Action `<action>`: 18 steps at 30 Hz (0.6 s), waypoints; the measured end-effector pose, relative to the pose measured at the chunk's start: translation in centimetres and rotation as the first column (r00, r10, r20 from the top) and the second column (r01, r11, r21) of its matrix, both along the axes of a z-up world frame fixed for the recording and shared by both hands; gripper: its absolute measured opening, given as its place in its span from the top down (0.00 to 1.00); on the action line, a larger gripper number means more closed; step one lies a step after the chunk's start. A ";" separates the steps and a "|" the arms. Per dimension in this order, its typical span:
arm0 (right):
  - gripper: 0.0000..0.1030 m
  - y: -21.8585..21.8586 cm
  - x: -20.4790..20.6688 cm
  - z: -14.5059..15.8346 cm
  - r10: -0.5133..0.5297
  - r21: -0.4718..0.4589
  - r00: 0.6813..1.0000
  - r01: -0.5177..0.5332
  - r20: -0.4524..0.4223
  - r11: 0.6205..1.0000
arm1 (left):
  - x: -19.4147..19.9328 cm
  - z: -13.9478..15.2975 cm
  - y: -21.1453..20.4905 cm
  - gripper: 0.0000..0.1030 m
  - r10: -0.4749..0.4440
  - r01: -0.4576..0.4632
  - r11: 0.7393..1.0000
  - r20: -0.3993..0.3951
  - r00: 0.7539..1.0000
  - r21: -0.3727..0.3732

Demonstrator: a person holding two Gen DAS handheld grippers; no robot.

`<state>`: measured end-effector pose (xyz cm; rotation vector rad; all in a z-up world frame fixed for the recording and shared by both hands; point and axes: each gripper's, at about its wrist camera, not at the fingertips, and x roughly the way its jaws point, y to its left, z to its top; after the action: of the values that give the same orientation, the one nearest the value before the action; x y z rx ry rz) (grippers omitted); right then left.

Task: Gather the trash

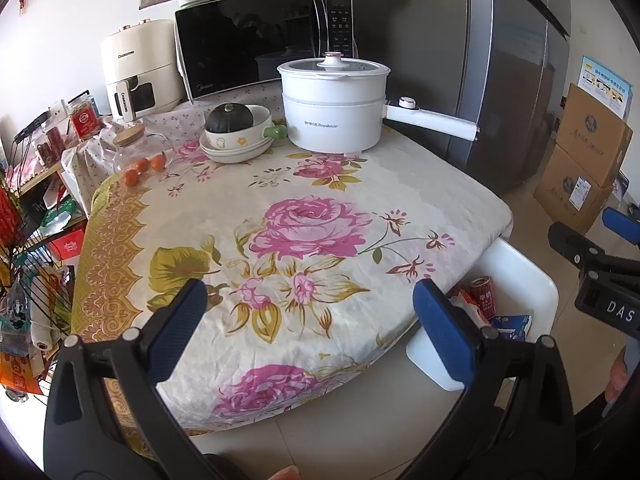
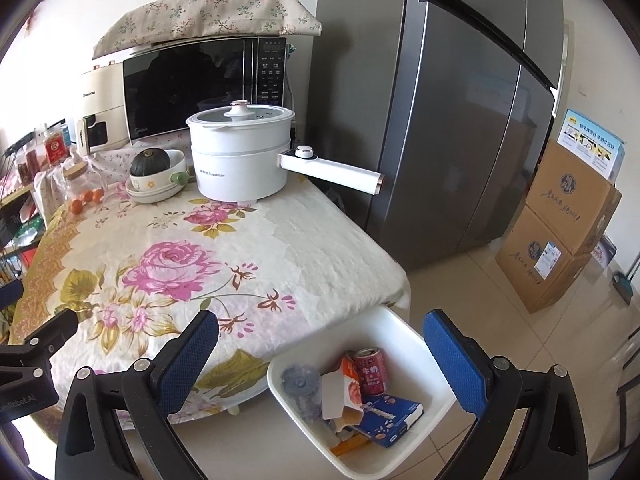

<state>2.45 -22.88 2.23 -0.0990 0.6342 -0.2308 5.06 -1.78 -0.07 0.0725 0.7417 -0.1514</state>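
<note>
on the left, the left gripper [image 1: 310, 308] hovers over the flowered desk [image 1: 320, 208], jaws released and empty; nothing that looks like trash lies on the cloth ahead. at right, the right gripper [image 2: 320, 344] hangs above the white bin [image 2: 404, 328] on the floor beside the desk, jaws likewise spread and holding nothing. in the bin lie a red milk can [image 2: 370, 372], a blue carton [image 2: 390, 416] and torn wrappers. collection looks near finished; the next move calls for a check for leftovers.

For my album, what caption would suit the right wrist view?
Open right hand-held gripper above a white bin holding a milk can and cartons, beside the floral table.
</note>
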 end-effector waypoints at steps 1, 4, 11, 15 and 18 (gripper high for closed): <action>0.00 0.0 0.0 0.0 0.000 0.001 1.000 0.000 0.000 1.000 | 0.0 0.0 0.0 0.01 0.000 0.000 1.000 0.001 1.000 0.000; 0.00 -0.1 0.0 0.0 -0.002 0.003 1.000 0.002 -0.002 1.000 | 0.0 0.1 0.0 0.01 -0.003 0.003 1.000 0.000 1.000 -0.007; 0.00 -0.2 0.1 0.0 -0.003 0.010 1.000 0.003 -0.012 1.000 | 0.1 -0.1 0.0 0.01 -0.006 0.006 1.000 -0.006 1.000 -0.012; 0.00 -0.3 0.1 -0.1 -0.004 0.010 1.000 0.004 -0.013 1.000 | 0.1 -0.2 -0.2 0.01 -0.012 0.012 1.000 -0.012 1.000 -0.015; 0.00 -0.4 0.1 -0.1 -0.008 0.014 1.000 0.008 -0.014 1.000 | 0.0 -0.1 -0.3 0.01 -0.015 0.015 1.000 -0.012 1.000 -0.018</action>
<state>2.54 -23.25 2.10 -0.0848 0.6498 -0.2332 5.09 -2.03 -0.21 0.0603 0.7521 -0.1730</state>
